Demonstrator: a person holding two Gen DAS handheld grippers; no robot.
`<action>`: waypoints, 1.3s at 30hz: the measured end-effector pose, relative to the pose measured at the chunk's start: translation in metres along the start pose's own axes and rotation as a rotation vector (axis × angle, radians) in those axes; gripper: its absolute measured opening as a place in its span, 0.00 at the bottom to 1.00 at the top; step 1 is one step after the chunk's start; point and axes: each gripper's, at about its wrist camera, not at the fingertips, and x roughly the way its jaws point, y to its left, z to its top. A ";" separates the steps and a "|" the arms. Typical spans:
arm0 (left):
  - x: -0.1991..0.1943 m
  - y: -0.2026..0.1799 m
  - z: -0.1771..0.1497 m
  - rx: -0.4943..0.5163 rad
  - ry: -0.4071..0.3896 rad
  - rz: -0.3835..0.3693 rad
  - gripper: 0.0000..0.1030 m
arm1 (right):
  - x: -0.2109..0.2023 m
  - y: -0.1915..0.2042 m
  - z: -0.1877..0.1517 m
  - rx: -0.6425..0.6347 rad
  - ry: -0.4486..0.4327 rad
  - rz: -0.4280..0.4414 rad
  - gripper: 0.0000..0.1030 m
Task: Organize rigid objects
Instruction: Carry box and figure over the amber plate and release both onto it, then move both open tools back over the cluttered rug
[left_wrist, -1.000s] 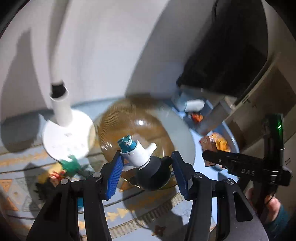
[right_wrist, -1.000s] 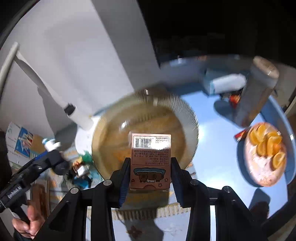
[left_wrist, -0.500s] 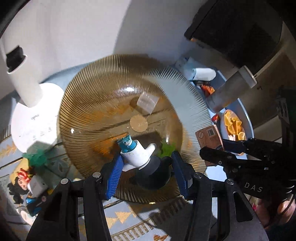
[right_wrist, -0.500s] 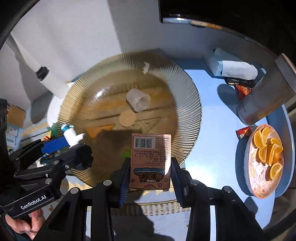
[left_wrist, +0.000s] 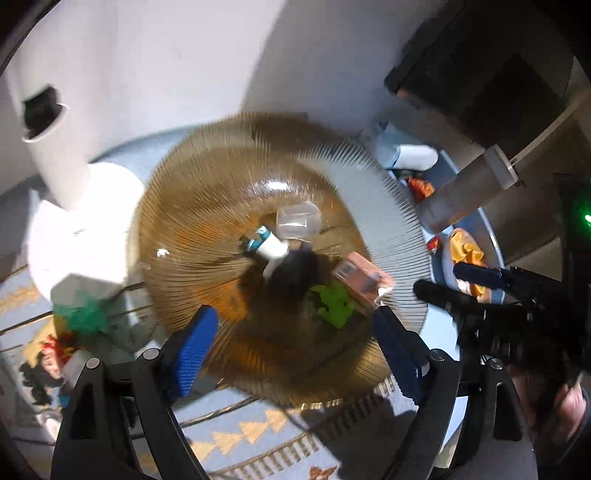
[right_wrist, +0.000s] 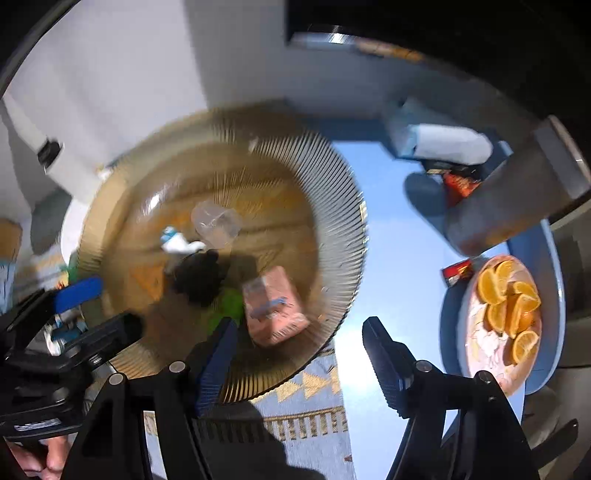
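Note:
A ribbed amber glass bowl (left_wrist: 207, 206) stands on the patterned cloth; it also shows in the right wrist view (right_wrist: 332, 206). In it lie a black-and-white bottle with a teal cap (left_wrist: 273, 251) (right_wrist: 184, 247), a pink box (left_wrist: 364, 284) (right_wrist: 275, 308), a green toy (left_wrist: 332, 304) (right_wrist: 229, 304) and a small clear cup (left_wrist: 297, 221) (right_wrist: 216, 221). My left gripper (left_wrist: 295, 350) is open and empty over the bowl's near rim. My right gripper (right_wrist: 299, 365) is open and empty, just right of the bowl's near rim.
A white lamp base (left_wrist: 88, 206) and small toys (left_wrist: 74, 332) lie left of the bowl. A plate of orange slices (right_wrist: 506, 314), a grey cylinder (right_wrist: 517, 199), a tissue pack (right_wrist: 443, 144) and snack wrappers (right_wrist: 458, 269) lie to the right.
Both grippers have opened. The bottle has dropped from the left gripper and the pink box from the right gripper; both now lie in the bowl.

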 end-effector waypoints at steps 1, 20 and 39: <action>-0.007 0.004 -0.002 -0.006 -0.007 0.005 0.83 | -0.003 -0.001 0.000 0.010 -0.008 -0.003 0.67; -0.195 0.171 -0.095 -0.397 -0.257 0.197 0.83 | -0.045 0.050 -0.045 0.098 -0.063 0.104 0.67; -0.191 0.212 -0.142 -0.299 -0.118 0.148 0.83 | -0.041 0.177 -0.101 0.010 0.008 0.287 0.67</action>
